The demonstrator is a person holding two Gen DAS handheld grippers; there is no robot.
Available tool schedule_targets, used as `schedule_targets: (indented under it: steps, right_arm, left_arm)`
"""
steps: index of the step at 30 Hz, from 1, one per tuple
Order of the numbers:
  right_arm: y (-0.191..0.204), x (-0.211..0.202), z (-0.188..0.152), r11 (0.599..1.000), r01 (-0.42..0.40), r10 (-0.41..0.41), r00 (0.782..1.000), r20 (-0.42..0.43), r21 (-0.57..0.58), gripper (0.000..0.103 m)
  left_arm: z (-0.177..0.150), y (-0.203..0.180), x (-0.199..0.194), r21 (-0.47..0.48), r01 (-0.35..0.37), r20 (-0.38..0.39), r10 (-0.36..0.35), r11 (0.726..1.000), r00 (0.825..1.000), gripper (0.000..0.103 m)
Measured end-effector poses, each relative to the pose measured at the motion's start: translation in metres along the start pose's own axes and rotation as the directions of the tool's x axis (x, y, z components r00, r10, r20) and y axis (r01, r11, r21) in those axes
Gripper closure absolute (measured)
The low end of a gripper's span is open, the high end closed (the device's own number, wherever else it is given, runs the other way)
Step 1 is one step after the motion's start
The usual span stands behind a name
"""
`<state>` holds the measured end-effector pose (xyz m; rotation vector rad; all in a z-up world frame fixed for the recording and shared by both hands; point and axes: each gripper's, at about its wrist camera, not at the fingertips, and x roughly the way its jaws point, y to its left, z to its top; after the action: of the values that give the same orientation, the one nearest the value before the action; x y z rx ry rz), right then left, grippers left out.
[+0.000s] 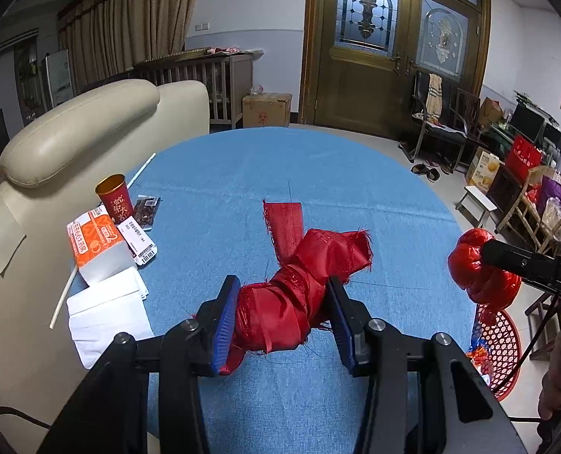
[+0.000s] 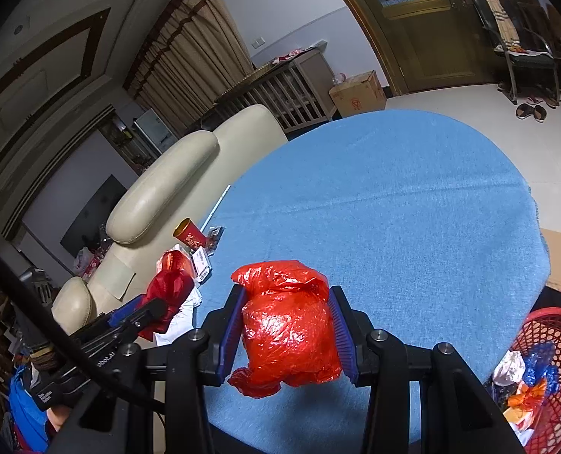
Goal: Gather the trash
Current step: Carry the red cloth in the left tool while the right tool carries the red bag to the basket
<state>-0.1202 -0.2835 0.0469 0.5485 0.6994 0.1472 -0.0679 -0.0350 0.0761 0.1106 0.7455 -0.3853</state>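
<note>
My left gripper (image 1: 282, 316) is shut on a wad of frayed red ribbon cloth (image 1: 303, 276), held a little above the blue tablecloth (image 1: 242, 174). In the right wrist view my right gripper (image 2: 288, 335) is shut on a crumpled red plastic bag (image 2: 288, 325). That same red plastic bag (image 1: 477, 268) shows at the right of the left wrist view, over the table's edge, with the red mesh basket (image 1: 501, 344) below it. The basket (image 2: 556, 336) holds several scraps of trash. The red ribbon cloth (image 2: 169, 291) appears at the left of the right wrist view.
At the table's left edge lie a red paper cup (image 1: 116, 198), an orange and white carton (image 1: 95, 242), white napkins (image 1: 106, 314), a barcode label (image 1: 140, 242), a dark snack packet (image 1: 147, 210) and a white straw (image 1: 64, 295). A cream sofa (image 1: 80, 121) stands behind them.
</note>
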Motion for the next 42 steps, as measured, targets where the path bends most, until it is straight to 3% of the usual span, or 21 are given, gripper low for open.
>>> schedule_targets:
  steps: [18,42]
  right_arm:
    - [-0.008,-0.002,-0.006,1.000,-0.017,0.017,1.000,0.001,0.024,0.056]
    - [-0.023,-0.013,-0.019,0.997,-0.005,0.005,1.000,0.005,0.071,0.056]
  left_arm:
    - [-0.004,-0.016,-0.002,0.059,-0.040,0.007,0.039,0.997,0.999,0.055]
    - [-0.016,-0.050,-0.001,0.149,-0.023,-0.019,0.026,0.989,0.999,0.055]
